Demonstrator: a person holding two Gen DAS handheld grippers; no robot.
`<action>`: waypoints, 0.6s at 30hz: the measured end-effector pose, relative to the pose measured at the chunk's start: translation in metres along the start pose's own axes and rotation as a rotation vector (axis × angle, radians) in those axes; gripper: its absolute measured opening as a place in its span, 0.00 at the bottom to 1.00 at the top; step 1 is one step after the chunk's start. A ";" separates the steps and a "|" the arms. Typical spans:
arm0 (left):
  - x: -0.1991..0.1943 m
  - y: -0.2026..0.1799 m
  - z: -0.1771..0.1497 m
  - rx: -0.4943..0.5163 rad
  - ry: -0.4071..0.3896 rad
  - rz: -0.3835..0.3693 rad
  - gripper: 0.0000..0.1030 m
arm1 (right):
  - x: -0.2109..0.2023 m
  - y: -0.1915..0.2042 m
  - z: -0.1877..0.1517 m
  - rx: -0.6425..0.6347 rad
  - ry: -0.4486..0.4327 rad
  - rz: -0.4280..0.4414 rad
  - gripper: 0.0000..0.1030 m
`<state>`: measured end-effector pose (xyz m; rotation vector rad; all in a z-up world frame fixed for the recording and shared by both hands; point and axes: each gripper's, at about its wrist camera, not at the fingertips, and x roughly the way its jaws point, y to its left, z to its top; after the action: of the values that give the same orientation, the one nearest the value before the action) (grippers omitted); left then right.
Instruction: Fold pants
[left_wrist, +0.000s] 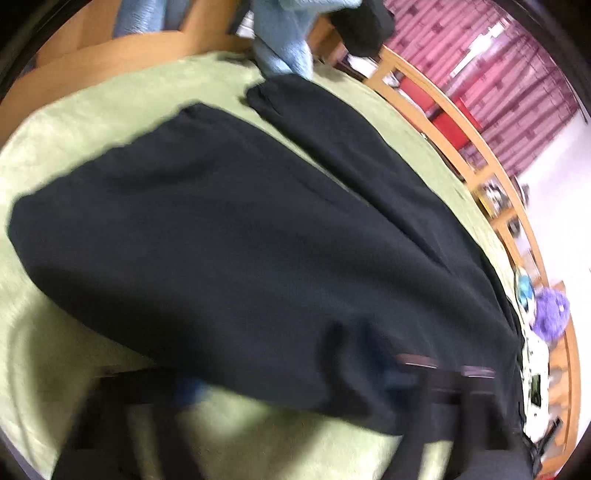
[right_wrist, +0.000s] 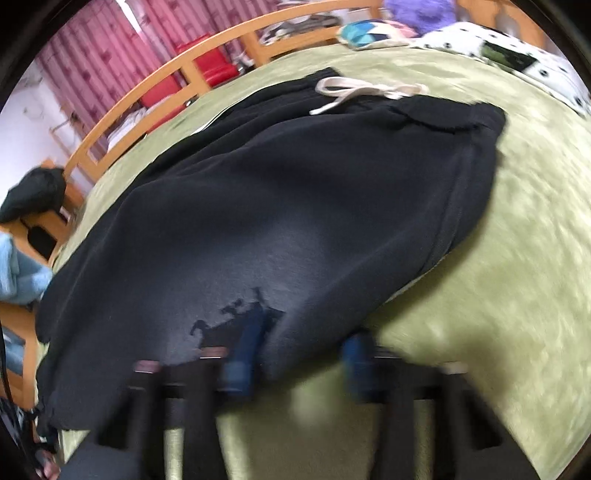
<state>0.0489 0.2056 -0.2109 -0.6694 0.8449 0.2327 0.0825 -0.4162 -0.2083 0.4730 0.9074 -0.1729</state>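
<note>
Black sweatpants (left_wrist: 229, 236) lie spread on a green bedspread (left_wrist: 55, 140). In the right wrist view the pants (right_wrist: 280, 206) show their waistband with a white drawstring (right_wrist: 365, 90) at the far end. My left gripper (left_wrist: 291, 384) hangs at the pants' near edge; its fingers are blurred and partly under cloth. My right gripper (right_wrist: 303, 354) has its blue-tipped fingers (right_wrist: 245, 354) spread apart, the left one against the near pants edge, the right one over the bedspread. Both views are motion-blurred.
A wooden bed rail (left_wrist: 454, 140) runs along the far side, with pink curtains (left_wrist: 498, 62) behind. A light blue garment (left_wrist: 284, 37) lies at one end. A spotted white pillow (right_wrist: 517, 51) and a purple plush (right_wrist: 421, 14) sit by the waistband end.
</note>
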 end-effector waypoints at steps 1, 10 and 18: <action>-0.001 0.003 0.006 0.016 0.003 0.013 0.20 | -0.005 0.002 0.003 -0.006 -0.019 0.008 0.16; -0.038 -0.044 0.077 0.168 -0.112 -0.080 0.13 | -0.054 0.049 0.059 -0.114 -0.113 0.074 0.14; -0.019 -0.126 0.150 0.272 -0.233 -0.035 0.13 | -0.050 0.086 0.136 -0.179 -0.188 0.078 0.13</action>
<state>0.1845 0.2044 -0.0682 -0.3926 0.6261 0.1567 0.1787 -0.4055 -0.0702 0.3192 0.7115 -0.0624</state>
